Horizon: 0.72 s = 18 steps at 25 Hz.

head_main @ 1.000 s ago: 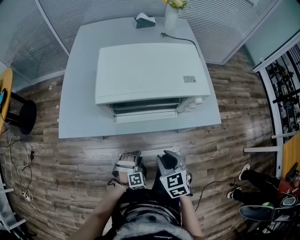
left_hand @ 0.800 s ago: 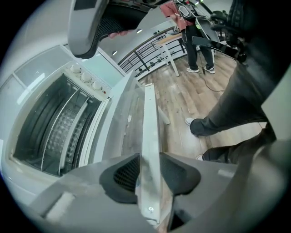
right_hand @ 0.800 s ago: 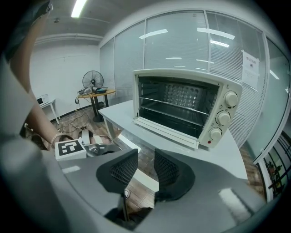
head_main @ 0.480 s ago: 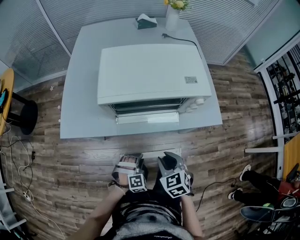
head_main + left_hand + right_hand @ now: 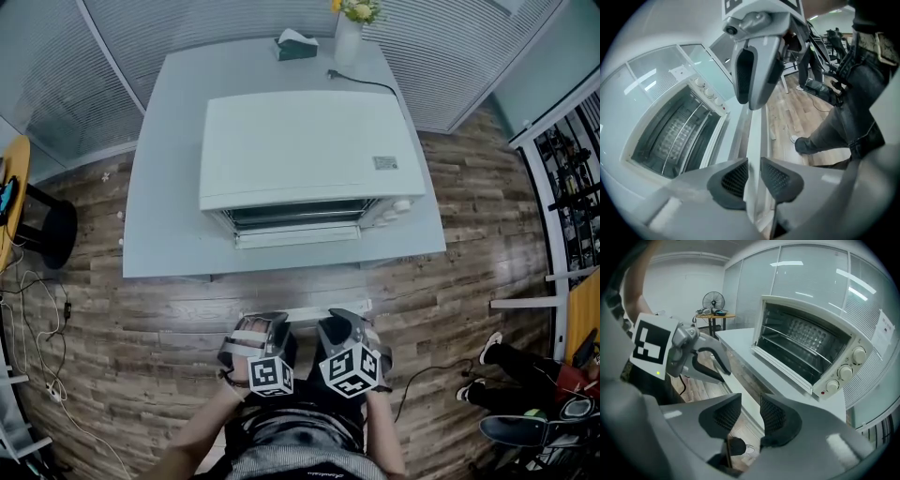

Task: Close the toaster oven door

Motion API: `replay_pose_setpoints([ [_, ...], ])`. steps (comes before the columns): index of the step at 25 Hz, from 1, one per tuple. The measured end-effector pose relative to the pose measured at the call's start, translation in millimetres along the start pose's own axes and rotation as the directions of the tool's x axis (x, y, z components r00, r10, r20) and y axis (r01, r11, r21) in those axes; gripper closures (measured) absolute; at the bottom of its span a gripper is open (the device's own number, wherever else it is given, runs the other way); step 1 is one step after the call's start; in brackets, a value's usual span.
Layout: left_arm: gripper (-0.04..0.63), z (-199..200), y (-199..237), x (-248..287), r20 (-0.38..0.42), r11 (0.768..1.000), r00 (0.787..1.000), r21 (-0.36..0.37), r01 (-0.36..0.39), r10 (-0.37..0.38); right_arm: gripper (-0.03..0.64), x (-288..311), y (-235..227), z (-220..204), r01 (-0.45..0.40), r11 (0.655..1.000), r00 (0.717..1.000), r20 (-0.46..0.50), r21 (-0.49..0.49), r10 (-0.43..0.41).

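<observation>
Jaws on the left gripper point(image 5: 753, 169) have just been closing and now pinch the white front rail of the toaster oven door point(image 5: 754, 136). The right gripper point(image 5: 750, 411) just widened its jaws, and they loosely straddle the same rail. The door's folded out toward the person, its rail running left-right along the table point(image 5: 169, 234) edge, and the toaster oven point(image 5: 309, 141) mouth gapes open. Both grippers sit side by side, tilted down and forward.

The toaster oven point(image 5: 305, 141) is white, the table point(image 5: 164, 216) pale grey, the floor point(image 5: 141, 347) brown wood-grain planks, the flowers point(image 5: 356, 7) yellow

Oven door point(image 5: 302, 310) ahead; room L/R
</observation>
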<state>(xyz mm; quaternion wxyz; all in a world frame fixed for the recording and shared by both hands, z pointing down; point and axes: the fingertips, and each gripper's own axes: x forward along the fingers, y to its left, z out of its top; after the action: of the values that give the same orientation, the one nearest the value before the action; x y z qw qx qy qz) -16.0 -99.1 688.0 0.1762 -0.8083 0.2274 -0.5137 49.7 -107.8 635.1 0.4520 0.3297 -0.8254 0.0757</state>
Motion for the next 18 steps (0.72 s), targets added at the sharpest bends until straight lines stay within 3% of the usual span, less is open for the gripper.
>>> replay_pose_setpoints([
  [12,0.518,18.2,32.6,-30.6,0.083,0.999,0.996,-0.04,-0.024,0.027,0.492,5.4,1.5,9.8,0.054,0.978,0.996,-0.061,-0.201,-0.068],
  [18,0.518,22.7,44.3,-38.4,0.107,0.997,0.994,-0.076,-0.025,0.034,0.509,-1.8,-6.0,21.4,0.084,0.973,0.995,-0.031,-0.215,-0.093],
])
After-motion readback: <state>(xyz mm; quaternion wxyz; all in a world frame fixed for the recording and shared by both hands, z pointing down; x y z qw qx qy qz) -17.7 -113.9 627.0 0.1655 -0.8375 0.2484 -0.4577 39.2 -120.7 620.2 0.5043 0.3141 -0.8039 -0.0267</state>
